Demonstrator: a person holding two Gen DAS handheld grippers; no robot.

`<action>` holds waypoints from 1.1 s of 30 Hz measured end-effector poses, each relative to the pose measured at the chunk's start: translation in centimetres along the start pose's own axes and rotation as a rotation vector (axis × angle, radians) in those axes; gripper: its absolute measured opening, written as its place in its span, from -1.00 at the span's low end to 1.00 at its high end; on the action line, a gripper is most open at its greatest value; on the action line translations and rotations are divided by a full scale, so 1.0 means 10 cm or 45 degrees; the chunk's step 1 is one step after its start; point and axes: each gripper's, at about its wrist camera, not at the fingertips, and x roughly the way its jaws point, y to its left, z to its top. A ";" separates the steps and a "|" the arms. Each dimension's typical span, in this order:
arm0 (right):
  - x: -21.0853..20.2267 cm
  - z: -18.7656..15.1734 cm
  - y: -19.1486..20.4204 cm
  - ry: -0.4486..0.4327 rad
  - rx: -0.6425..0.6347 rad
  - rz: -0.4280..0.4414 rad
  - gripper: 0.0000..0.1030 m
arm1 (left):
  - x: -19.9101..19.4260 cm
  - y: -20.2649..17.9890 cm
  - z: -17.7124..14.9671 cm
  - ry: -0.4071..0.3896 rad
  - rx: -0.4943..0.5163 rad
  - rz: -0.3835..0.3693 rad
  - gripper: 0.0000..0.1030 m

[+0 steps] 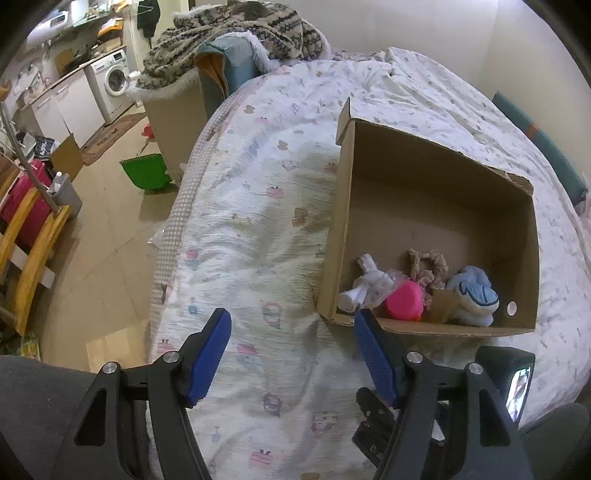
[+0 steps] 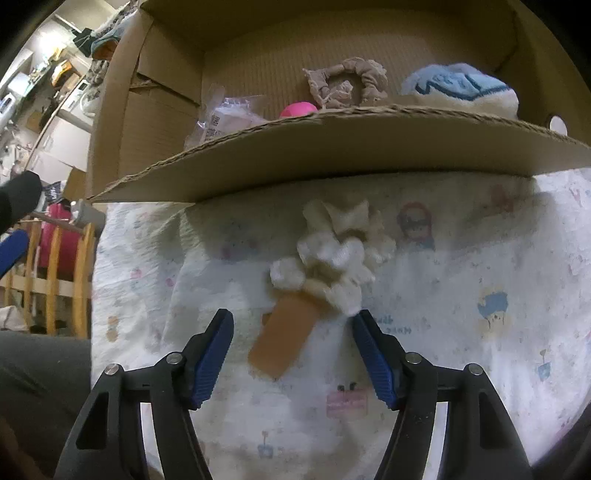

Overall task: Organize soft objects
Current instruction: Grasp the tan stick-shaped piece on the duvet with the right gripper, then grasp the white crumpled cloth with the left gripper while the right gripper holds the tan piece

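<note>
An open cardboard box (image 1: 340, 221) sits on the bed. Inside it lie a white plastic-wrapped item (image 1: 365, 284), a pink ball (image 1: 404, 299), a beige scrunchie (image 1: 428, 267) and a blue-and-white plush (image 1: 474, 295). My left gripper (image 1: 291, 317) hangs open over bare sheet left of the box, with nothing between its fingers. In the right wrist view a fluffy cream scrunchie (image 2: 332, 254) on a tan card (image 2: 284, 336) lies on the sheet in front of the box wall (image 2: 332, 147). My right gripper (image 2: 291, 317) stands open around the card's lower end, its right fingertip close to the fluff.
The bed's patterned sheet (image 1: 258, 221) drops off on the left to a tiled floor with a green bin (image 1: 146, 171) and wooden rails (image 1: 26, 236). A pile of blankets (image 1: 236, 33) lies at the far end. A black device (image 1: 517, 380) sits near the box.
</note>
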 end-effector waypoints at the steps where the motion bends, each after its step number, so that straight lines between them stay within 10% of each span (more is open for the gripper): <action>1: 0.01 0.01 0.00 0.000 -0.011 -0.015 -0.12 | 0.00 0.00 0.00 -0.001 0.001 0.005 0.29; 7: 0.00 0.02 -0.10 0.060 -0.018 0.111 -0.86 | 0.03 -0.01 0.03 -0.002 -0.007 0.006 0.29; 18: -0.42 -0.17 -0.43 0.060 -0.021 0.270 -0.89 | 0.20 0.06 -0.05 0.131 -0.052 -0.061 0.29; 33: -1.09 -0.01 -1.24 -0.241 0.264 0.322 -0.89 | 0.62 -0.94 -0.50 0.282 0.342 -0.242 0.29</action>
